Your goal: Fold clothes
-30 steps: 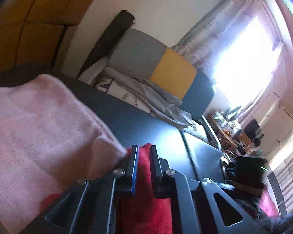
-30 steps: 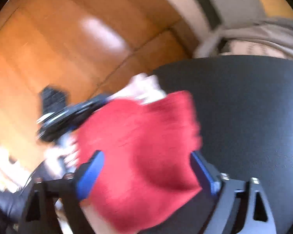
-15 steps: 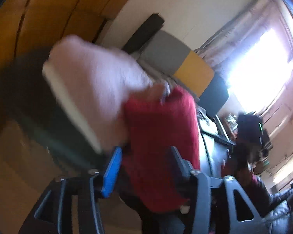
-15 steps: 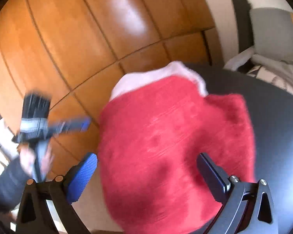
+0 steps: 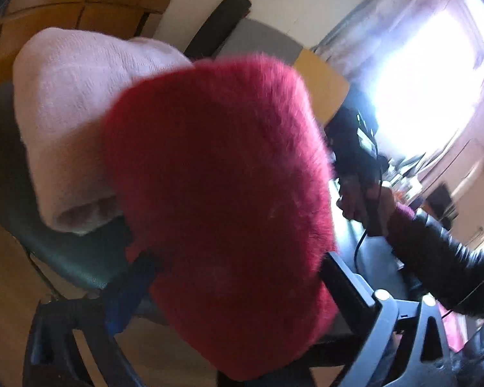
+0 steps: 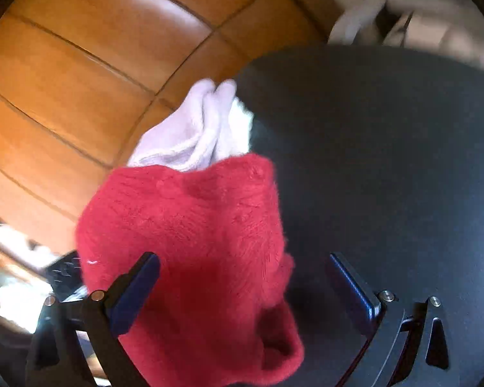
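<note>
Two grippers in frame, both spread wide. Left gripper (image 5: 238, 280): jaws opening, near full span, red fuzzy garment (image 5: 222, 193) bulging between the fingers; can't tell if the pads touch it, no pinch visible. Right gripper (image 6: 243, 285): jaws wide apart, the red garment (image 6: 193, 242) draped over its left finger, right finger clear of the fabric, nothing clamped. Pink knit garment (image 5: 71, 122) sits just behind the red one, touching it, at the edge of the dark table (image 6: 387, 161). Red garment hangs at that same table edge, partly over the wood floor (image 6: 64, 80). Person's hand (image 5: 368, 200) holding the right gripper's handle shows beyond the red garment.
</note>
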`<move>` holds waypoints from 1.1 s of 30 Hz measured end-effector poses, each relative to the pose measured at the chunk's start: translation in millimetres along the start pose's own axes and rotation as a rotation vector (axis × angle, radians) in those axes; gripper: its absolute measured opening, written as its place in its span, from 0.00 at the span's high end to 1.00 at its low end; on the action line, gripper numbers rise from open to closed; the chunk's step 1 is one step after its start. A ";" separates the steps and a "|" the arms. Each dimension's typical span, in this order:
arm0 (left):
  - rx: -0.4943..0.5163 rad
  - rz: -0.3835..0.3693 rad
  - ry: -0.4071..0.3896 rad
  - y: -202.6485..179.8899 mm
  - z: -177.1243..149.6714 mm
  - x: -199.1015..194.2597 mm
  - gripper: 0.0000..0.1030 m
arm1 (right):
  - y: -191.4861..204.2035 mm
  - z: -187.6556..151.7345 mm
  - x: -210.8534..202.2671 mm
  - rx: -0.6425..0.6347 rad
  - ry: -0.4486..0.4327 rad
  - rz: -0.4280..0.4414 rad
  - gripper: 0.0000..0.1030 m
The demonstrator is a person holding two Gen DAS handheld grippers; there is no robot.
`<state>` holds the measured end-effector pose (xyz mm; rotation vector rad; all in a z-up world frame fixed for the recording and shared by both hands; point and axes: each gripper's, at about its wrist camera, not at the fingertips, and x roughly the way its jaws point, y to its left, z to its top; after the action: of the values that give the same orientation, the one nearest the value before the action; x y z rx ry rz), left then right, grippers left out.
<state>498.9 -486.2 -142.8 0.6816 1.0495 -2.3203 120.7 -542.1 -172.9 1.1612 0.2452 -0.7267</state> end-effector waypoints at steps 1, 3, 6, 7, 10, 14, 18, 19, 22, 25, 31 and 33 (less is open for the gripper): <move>-0.009 -0.005 0.001 -0.8 1.5 5.0 0.00 | -7.3 1.0 4.7 0.012 0.029 0.056 0.00; -0.053 -0.048 -0.011 -1.7 7.4 12.9 0.00 | -10.3 2.2 27.2 -0.004 0.110 0.100 0.00; -0.054 -0.061 -0.017 -9.9 17.7 28.4 0.01 | 7.7 -3.1 59.1 -0.116 0.198 0.088 0.00; -0.065 -0.077 -0.024 -10.9 20.6 32.5 0.02 | 17.0 -6.1 67.4 -0.164 0.217 0.090 0.02; -0.139 -0.154 -0.065 -4.4 27.9 32.6 0.27 | 42.8 -27.0 79.4 -0.216 0.240 0.092 0.18; -0.115 -0.219 -0.104 -6.8 34.3 11.5 0.52 | 58.0 -42.0 47.8 -0.174 0.141 0.115 0.26; -0.022 -0.270 -0.162 -27.0 47.2 -19.9 0.52 | 99.8 -47.1 23.5 -0.233 0.074 0.103 0.26; 0.002 -0.281 -0.190 -32.5 53.2 -31.0 0.52 | 112.0 -45.8 17.9 -0.255 0.055 0.093 0.26; 0.059 -0.314 -0.291 -39.9 80.7 -66.7 0.52 | 149.2 -21.2 -0.9 -0.341 -0.010 0.090 0.26; 0.091 -0.315 -0.397 -28.7 119.2 -93.1 0.52 | 186.4 18.8 -12.5 -0.442 -0.068 0.076 0.26; -0.103 -0.151 -0.388 77.1 190.6 -76.3 0.51 | 212.9 137.0 47.9 -0.507 -0.022 -0.064 0.26; -0.255 -0.079 -0.236 134.5 196.8 -42.6 0.52 | 190.4 164.1 86.9 -0.463 0.037 -0.160 0.25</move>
<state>568.1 -708.0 -74.3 0.2658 1.2492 -2.2121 276.5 -684.6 -11.1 0.7194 0.5139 -0.7398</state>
